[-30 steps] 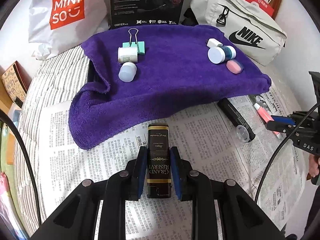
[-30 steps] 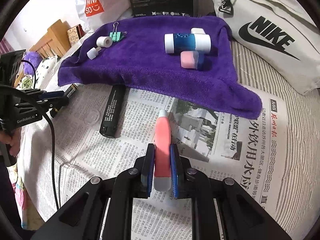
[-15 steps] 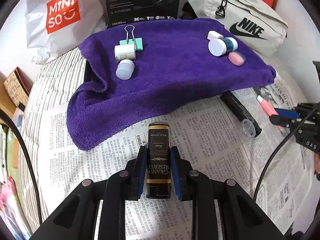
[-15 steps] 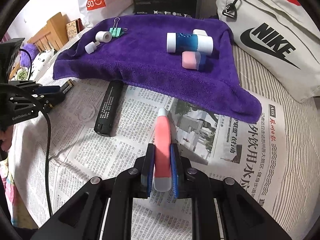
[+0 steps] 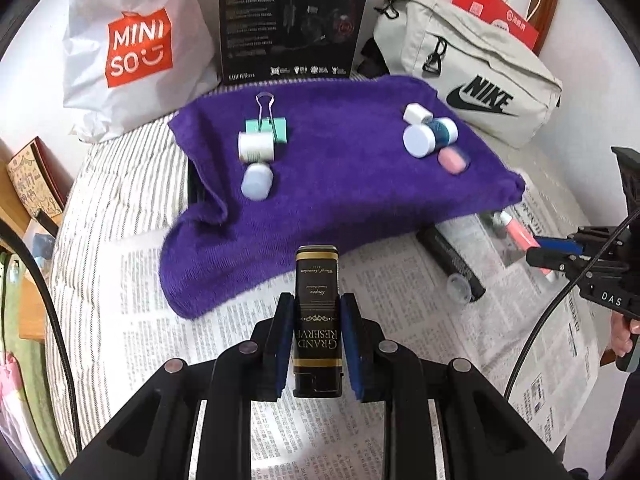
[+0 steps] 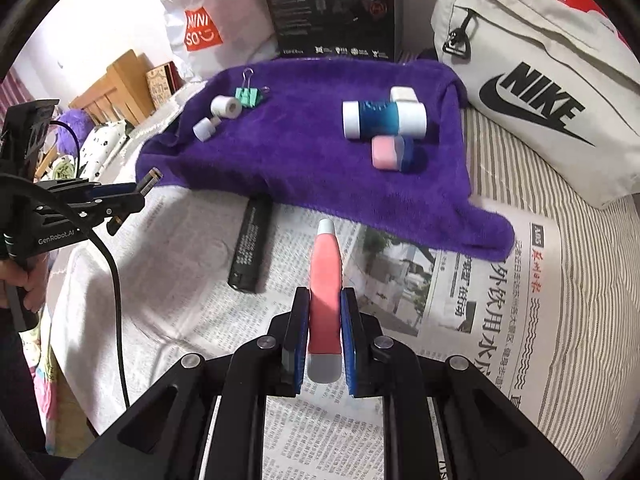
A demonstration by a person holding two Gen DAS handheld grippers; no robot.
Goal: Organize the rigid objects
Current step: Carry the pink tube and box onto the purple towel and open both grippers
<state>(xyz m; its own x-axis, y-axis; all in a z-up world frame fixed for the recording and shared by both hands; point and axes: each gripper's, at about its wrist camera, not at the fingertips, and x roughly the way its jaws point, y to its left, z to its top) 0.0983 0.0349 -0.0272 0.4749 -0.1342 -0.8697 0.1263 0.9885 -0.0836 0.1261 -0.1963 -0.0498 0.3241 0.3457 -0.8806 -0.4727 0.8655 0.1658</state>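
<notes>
Left tool pinches the black box, right tool the pink tube; carry both level to the purple towel at upper centre.

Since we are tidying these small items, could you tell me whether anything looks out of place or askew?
Yes: the purple towel is rumpled, its front edge drooping onto the newspaper. A black cylinder still lies loose on the newspaper, its far end tucked against the towel's edge, while the other small items sit on the towel.
</notes>
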